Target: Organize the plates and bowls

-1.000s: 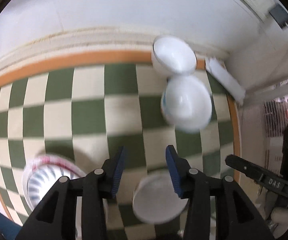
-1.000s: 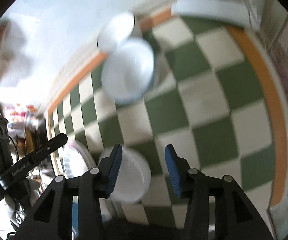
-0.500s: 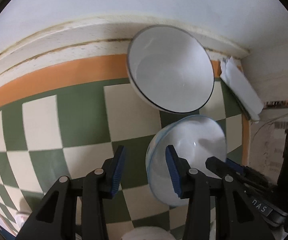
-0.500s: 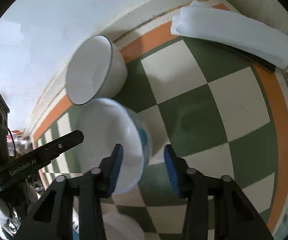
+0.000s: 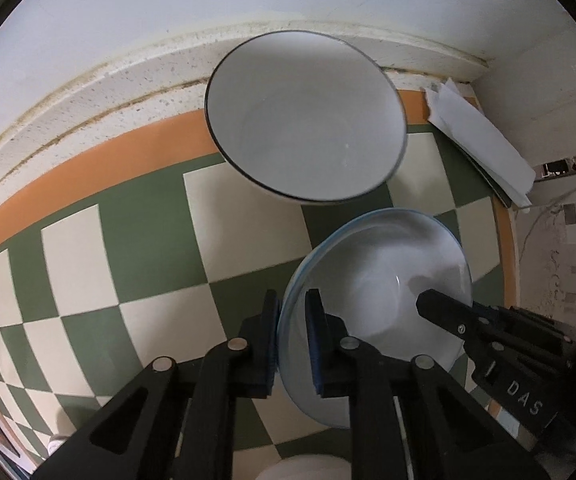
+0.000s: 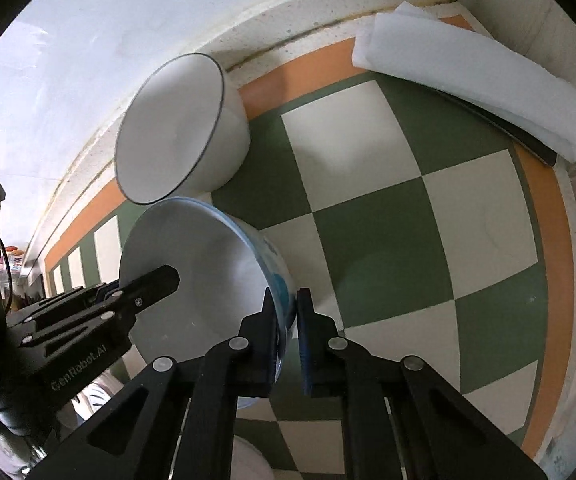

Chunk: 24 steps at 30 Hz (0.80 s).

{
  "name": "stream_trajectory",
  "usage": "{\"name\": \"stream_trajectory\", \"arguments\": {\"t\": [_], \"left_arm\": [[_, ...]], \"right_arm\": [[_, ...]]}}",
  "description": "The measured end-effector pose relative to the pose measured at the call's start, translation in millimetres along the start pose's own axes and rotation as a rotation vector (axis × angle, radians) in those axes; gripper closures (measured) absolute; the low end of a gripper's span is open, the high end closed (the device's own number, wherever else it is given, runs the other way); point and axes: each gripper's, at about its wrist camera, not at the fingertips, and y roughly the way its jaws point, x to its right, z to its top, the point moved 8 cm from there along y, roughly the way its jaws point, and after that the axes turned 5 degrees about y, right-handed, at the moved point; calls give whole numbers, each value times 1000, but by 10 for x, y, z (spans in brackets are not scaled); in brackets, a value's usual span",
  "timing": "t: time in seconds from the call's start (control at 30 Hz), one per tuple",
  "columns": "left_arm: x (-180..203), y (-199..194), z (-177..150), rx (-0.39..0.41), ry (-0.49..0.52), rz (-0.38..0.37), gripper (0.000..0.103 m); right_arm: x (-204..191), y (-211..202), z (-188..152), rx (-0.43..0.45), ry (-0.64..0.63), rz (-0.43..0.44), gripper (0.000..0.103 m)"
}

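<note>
A pale bowl with a blue rim (image 5: 379, 280) stands on the checked tablecloth (image 5: 240, 248). My left gripper (image 5: 291, 300) points down over its left rim, and its jaws are closing with the pads pressed on that rim. On the opposite rim of the same bowl (image 6: 200, 264), my right gripper (image 6: 286, 300) is closing too, one pad inside the bowl and one outside. Just behind, touching or nearly so, is a deeper white bowl with a thin dark rim (image 5: 307, 120), which also shows in the right wrist view (image 6: 172, 128).
A folded white cloth (image 6: 471, 68) lies over a dark flat thing in the far right corner. A wall ledge (image 5: 88, 92) runs behind the bowls. Part of another white dish (image 5: 303, 468) shows at the near edge. Bare green and cream squares (image 6: 387, 220) lie right of the bowls.
Both grippers came forward and down past the near dishes to the blue-rimmed bowl. Each set of jaws went from wide apart to pinched on the bowl's rim.
</note>
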Motion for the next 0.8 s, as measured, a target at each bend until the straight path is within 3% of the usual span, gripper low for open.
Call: {"name": "stream_trajectory", "arguments": {"t": [0.3,0.6,0.8], "left_arm": [[60,-557,-290,65,7,-6,92],[112,-952,-955,95,12,-27,92],[80,-906,-1393,67,4,-37,92]], "right_arm": [[-224,-457,-268,18,-59,28,93],[-312,-863,-954,27,-98,75,93],[-301,-846,-1473,-10,-102,94,93]]}}
